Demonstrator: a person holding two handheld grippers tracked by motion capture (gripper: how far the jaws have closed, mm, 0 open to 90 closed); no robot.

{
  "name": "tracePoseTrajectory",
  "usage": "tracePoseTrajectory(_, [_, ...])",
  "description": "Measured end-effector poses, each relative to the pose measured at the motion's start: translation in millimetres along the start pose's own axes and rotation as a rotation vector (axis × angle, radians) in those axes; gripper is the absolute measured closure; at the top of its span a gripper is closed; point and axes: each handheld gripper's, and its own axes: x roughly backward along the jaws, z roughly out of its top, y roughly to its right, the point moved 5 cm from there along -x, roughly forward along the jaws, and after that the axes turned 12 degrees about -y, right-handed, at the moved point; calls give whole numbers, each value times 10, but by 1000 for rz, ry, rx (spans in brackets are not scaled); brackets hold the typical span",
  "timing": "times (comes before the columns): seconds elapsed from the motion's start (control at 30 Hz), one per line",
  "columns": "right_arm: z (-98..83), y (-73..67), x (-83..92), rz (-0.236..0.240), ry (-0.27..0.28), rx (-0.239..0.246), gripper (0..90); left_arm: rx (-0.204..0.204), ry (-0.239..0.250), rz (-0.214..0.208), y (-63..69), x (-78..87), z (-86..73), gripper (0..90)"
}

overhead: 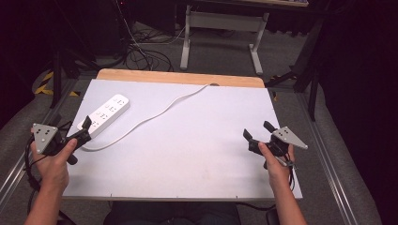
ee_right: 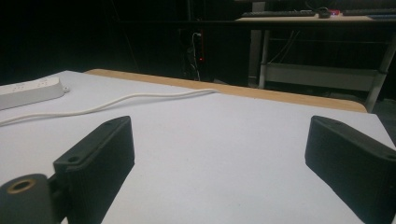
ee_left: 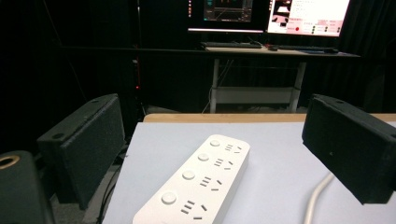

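Note:
A white power strip (overhead: 108,112) with a row of sockets and buttons lies at the left of the white table top (overhead: 187,154); its white cord (overhead: 155,115) snakes to the far edge. My left gripper (overhead: 84,131) is open just short of the strip's near end. In the left gripper view the strip (ee_left: 198,182) lies ahead between the spread jaws, untouched. My right gripper (overhead: 258,132) is open over the bare right side of the table. The right gripper view shows the strip (ee_right: 28,92) and cord (ee_right: 116,102) far off to the left.
A wooden strip (overhead: 180,77) edges the table's far side. Beyond it stand a white desk frame (overhead: 220,33) and loose cables on the floor (overhead: 141,51). Monitors (ee_left: 271,14) glow on a desk in the left gripper view. Metal rails (overhead: 328,154) flank the table.

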Motion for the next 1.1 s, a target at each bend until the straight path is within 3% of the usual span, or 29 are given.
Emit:
tracePoseTrajectory(0.37, [-9,30,8,-6,-2,-4,87,4,1,7,-15,-6,8,80])
tracePoseTrajectory(0.5, [-6,31,13,-6,2,-7,88,11,2,16,-27,1,17,168])
tracePoseTrajectory(0.57, [-4,26,15,-3,3,-14,88,24,0,20,-44,5,25,280])
tracePoseTrajectory(0.73, [-5,27,14,-6,2,-13,87,26,8,23,-61,11,44,435])
tracePoseTrajectory(1.1, [-3,35,29,-9,6,-16,86,18,10,-1,-60,7,67,672])
